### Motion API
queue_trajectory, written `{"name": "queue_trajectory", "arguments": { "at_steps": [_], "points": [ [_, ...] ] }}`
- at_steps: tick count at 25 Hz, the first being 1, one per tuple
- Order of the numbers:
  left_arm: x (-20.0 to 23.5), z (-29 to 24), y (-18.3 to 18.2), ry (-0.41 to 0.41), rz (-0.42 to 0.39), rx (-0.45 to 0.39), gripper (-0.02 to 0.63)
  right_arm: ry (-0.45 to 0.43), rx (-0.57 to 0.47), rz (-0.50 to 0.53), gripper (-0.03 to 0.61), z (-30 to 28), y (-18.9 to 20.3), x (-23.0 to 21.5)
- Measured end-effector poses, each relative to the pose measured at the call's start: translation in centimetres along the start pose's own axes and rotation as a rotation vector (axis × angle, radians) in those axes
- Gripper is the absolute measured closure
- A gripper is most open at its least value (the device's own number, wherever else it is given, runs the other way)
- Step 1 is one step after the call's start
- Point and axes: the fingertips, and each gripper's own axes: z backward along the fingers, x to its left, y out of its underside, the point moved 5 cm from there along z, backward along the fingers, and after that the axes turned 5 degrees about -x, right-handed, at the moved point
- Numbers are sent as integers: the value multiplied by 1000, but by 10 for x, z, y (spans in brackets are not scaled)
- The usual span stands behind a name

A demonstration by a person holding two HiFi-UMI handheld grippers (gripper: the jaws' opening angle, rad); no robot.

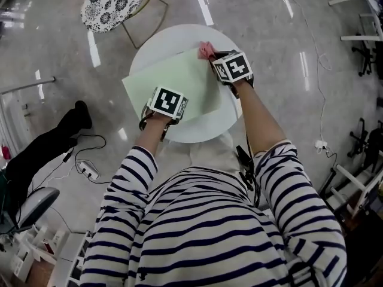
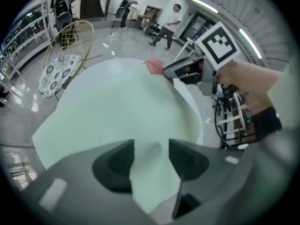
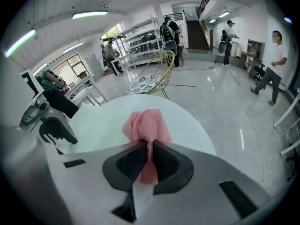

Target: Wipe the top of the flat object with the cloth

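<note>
Head view: a round white table [image 1: 173, 37] stands on a glossy grey floor, and a pale green sheet [image 1: 173, 79] lies flat on it, turned so that one corner reaches past the table's left rim. A person in a black-and-white striped top leans over the table with a gripper in each hand.

The left gripper [image 2: 151, 159] is at the sheet's near edge. In the left gripper view its jaws stand a narrow way apart. The sheet's edge shows in the gap between them, and neither pad is closed on it.

The right gripper [image 3: 149, 159] is at the sheet's far right corner. In the right gripper view its jaws are closed on a pink mesh cloth [image 3: 146, 125]. The cloth is pinched thin between the pads and bunches out beyond the tips, over the far part of the table. In the head view the cloth is a small pink lump just beyond that gripper, at the sheet's far corner.

Each gripper carries a cube [image 2: 216, 43] with square black-and-white block markers. These are patterns only, with no letters to read.

Beyond the table stands a gold wire chair [image 1: 114, 2] with a black-and-white flowered cushion. A white power strip [image 1: 88, 171] with its cable lies on the floor at the left.
</note>
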Motion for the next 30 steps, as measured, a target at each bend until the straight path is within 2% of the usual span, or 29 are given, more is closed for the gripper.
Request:
{"name": "queue_trajectory", "arguments": {
  "at_steps": [3, 7, 17, 24, 30],
  "points": [
    [0, -2, 0, -13, -1, 12, 385, -45, 15, 47, 538, 4, 7, 4],
    [2, -3, 0, -18, -3, 10, 390, -97, 30, 53, 538, 12, 23, 10],
    [0, -5, 1, -54, -19, 13, 390, -143, 84, 98, 538, 39, 68, 29],
    [0, -6, 0, -70, -24, 12, 390, -168, 109, 59, 538, 60, 102, 42],
    [0, -7, 4, -76, -10, 34, 390, -160, 102, -21, 538, 81, 125, 55]
  ]
}}
